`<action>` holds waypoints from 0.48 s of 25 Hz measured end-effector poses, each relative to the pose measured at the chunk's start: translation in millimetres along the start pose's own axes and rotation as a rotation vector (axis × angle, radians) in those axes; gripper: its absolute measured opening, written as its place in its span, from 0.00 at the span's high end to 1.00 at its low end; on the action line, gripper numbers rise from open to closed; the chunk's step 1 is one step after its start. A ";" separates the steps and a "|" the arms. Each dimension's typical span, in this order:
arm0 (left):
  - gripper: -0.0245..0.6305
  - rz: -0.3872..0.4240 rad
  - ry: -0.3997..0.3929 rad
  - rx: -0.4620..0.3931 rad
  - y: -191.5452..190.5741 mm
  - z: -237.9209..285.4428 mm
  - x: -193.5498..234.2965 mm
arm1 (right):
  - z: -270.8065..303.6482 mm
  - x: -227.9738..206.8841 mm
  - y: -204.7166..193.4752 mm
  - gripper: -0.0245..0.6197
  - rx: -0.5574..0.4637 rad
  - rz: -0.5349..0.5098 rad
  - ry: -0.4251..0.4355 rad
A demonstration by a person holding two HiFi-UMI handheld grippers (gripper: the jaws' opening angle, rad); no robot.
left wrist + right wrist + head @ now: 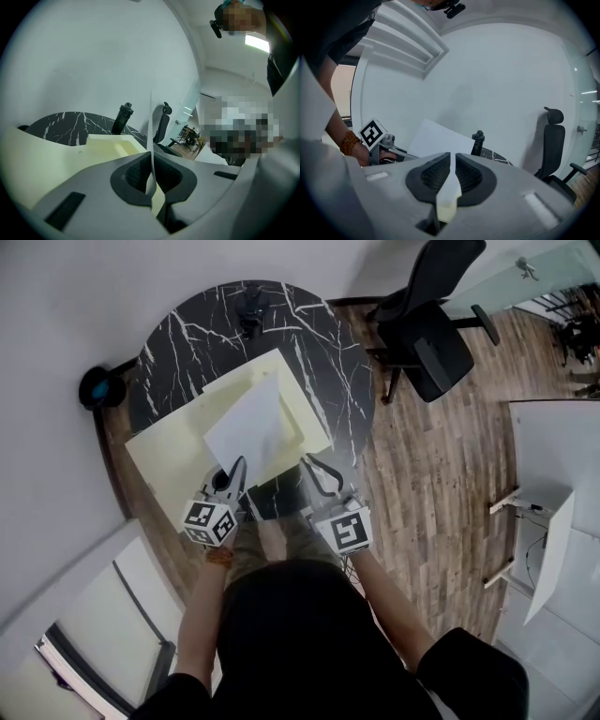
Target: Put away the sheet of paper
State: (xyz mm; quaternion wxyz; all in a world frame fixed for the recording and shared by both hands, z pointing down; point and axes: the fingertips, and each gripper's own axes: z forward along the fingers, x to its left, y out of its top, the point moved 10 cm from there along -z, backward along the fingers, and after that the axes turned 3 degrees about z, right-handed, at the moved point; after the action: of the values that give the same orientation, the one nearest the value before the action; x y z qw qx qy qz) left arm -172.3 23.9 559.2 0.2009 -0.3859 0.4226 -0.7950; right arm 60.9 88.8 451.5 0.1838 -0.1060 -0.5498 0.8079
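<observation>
Over the near half of the round desk (319, 343), one white sheet of paper (248, 427) is up between two claws, stretched across the pale yellow folder (169, 456) that lies open beneath it. I can't tell whether the sheet's far edge touches the folder.

The left claw (236, 470) is clamped tight on the sheet's near left corner. In its own view the paper runs edge-on straight through the closed pads. The right claw (311, 465) is pinched on the near right corner, with a white sliver of paper caught between its dark ribbed pads.

So that's one sheet, two claws and one folder. There's one black bottle (251, 310) as well, upright at the desk's far rim and well apart from the paper.

The desk top is black with white marble veining. It stands close against a plain white wall (56, 315). One black office chair (427, 334) is parked just beside it on the right, on a wood-plank floor (431, 456). One dark round thing with a blue centre (97, 387) hangs off the desk's left edge. A white tabletop (553, 456) stands further right, across the floor.
</observation>
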 end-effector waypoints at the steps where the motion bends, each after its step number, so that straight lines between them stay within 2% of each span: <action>1: 0.95 0.002 0.002 0.015 -2.6 1.3 2.7 | 0.5 1.5 1.4 0.91 0.007 0.008 -0.002; 8: 0.95 -0.024 0.038 0.126 -13.5 15.0 33.2 | 3.6 7.9 -1.4 0.91 0.028 0.028 -0.025; 12: 0.95 -0.031 0.032 0.209 -26.6 22.4 44.0 | 6.3 10.5 -0.9 0.91 0.032 0.032 -0.037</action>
State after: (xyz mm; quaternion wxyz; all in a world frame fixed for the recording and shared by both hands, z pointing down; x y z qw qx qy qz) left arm -181.9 -1.2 608.5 0.2209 -0.3566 0.3346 -0.8438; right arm 49.1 88.1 455.0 0.1621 -0.0967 -0.5383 0.8213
